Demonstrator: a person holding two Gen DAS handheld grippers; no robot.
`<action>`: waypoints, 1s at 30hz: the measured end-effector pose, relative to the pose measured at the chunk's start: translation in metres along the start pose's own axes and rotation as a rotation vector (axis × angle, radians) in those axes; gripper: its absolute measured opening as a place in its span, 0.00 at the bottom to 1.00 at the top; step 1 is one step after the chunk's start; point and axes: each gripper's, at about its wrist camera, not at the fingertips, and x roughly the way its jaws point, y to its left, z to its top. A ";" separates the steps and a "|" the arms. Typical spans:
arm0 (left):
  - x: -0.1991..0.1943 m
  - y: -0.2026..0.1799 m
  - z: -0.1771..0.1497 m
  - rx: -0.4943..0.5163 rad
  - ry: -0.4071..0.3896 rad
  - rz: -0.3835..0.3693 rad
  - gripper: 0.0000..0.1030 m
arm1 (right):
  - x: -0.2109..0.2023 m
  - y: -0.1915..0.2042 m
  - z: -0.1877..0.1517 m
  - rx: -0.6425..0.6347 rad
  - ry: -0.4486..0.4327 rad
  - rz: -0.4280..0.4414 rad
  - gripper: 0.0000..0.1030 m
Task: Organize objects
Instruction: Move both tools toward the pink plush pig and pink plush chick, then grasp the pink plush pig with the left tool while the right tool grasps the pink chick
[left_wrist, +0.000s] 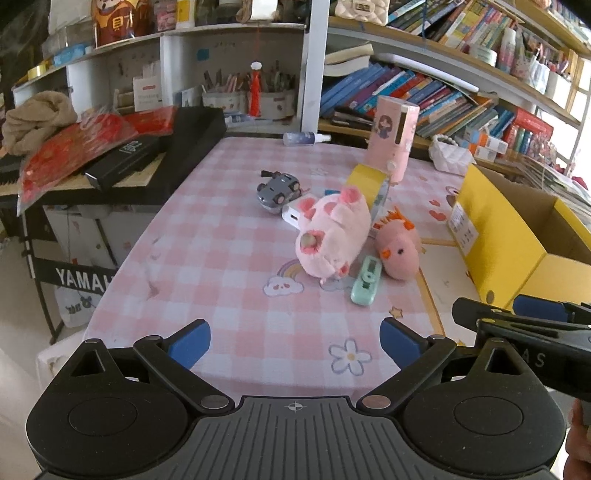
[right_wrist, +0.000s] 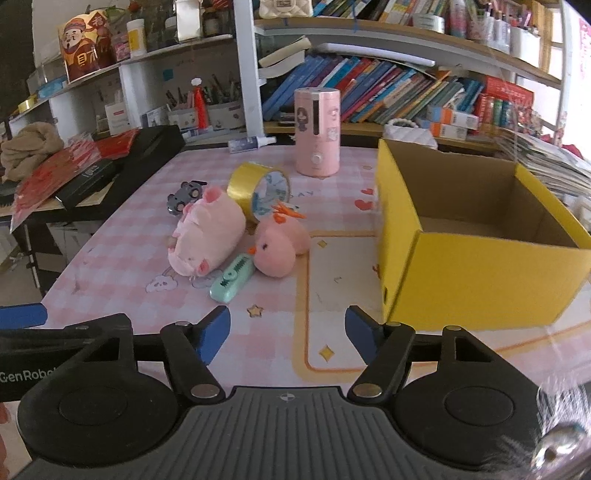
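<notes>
A pink plush pig (left_wrist: 332, 236) (right_wrist: 207, 232) lies on its side mid-table, beside a pink plush chick (left_wrist: 399, 247) (right_wrist: 280, 243) with orange tufts. A mint green stapler-like tool (left_wrist: 365, 282) (right_wrist: 232, 277) lies in front of them. Behind are a yellow tape roll (left_wrist: 365, 182) (right_wrist: 258, 192), a grey toy car (left_wrist: 277, 190) (right_wrist: 183, 195), a white power bank (left_wrist: 291, 216) and a pink cylinder (left_wrist: 393, 136) (right_wrist: 317, 129). An empty yellow box (right_wrist: 461, 266) (left_wrist: 495, 236) stands right. My left gripper (left_wrist: 295, 339) and right gripper (right_wrist: 288, 336) hover open over the near table edge, nothing between their fingers.
A pink checked cloth (left_wrist: 207, 258) covers the table. A black keyboard with red packets (left_wrist: 110, 155) stands at the left. Bookshelves (right_wrist: 406, 88) fill the back. A spray bottle (left_wrist: 304, 138) lies at the table's far edge. The right gripper shows in the left view (left_wrist: 524, 325).
</notes>
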 end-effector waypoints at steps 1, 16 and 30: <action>0.003 0.000 0.002 0.000 0.001 0.000 0.96 | 0.004 -0.001 0.003 0.001 0.004 0.005 0.66; 0.044 -0.002 0.035 -0.037 0.003 0.004 0.96 | 0.070 -0.016 0.048 0.021 0.063 0.066 0.65; 0.075 -0.005 0.053 0.010 0.023 -0.001 0.96 | 0.140 -0.021 0.070 0.097 0.174 0.091 0.61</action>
